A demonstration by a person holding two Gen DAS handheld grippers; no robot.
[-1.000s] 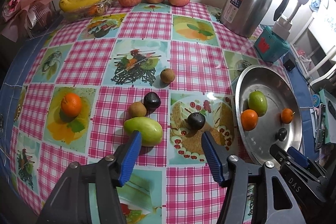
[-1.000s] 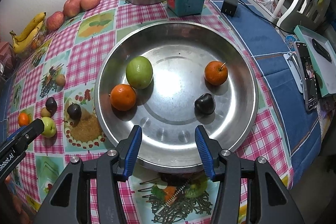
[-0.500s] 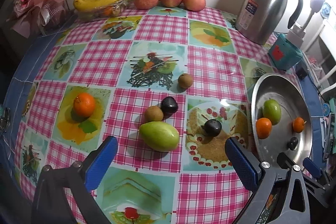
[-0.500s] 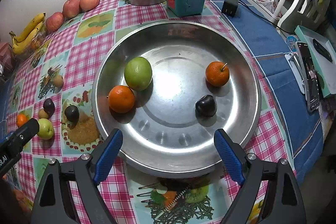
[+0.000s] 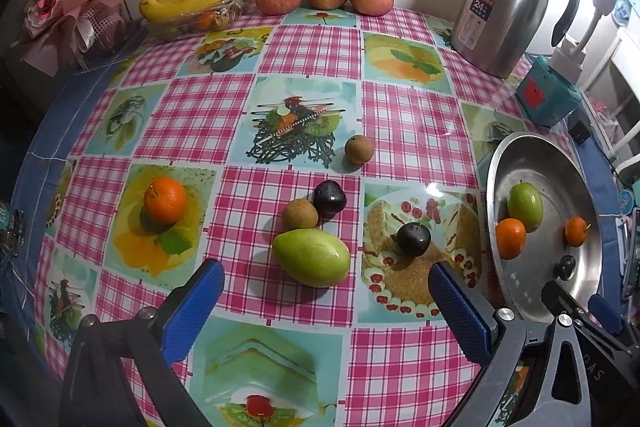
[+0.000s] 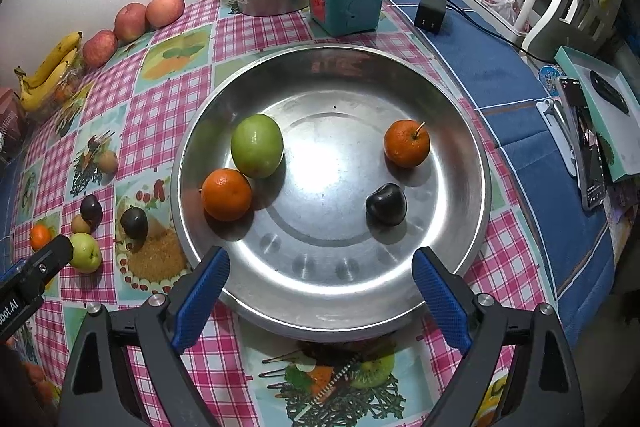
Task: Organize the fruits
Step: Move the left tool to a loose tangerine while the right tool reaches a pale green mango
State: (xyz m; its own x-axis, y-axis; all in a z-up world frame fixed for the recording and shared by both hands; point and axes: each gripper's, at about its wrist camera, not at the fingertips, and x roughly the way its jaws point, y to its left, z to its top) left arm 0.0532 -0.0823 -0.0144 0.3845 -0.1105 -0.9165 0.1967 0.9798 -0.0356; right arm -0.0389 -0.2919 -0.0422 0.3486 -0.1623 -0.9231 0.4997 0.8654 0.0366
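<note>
Fruits (image 5: pixel 310 263) loose near steel jug (image 5: pixel 504 7) labelled "24"

L gripper (image 5: pixel 326 301): two black angular arms w/ triangular cut-outs, blue cross-hatched pads (image 5: pixel 460 311) on the inner faces, silver round screws at the pivots. R gripper (image 6: pixel 320 291): same build, black frame, blue textured pads (image 6: pixel 438 301), silver screws at approx 10 and 2 o'clock of its frame. White lettering on the black body of each, only partly readable.
</note>
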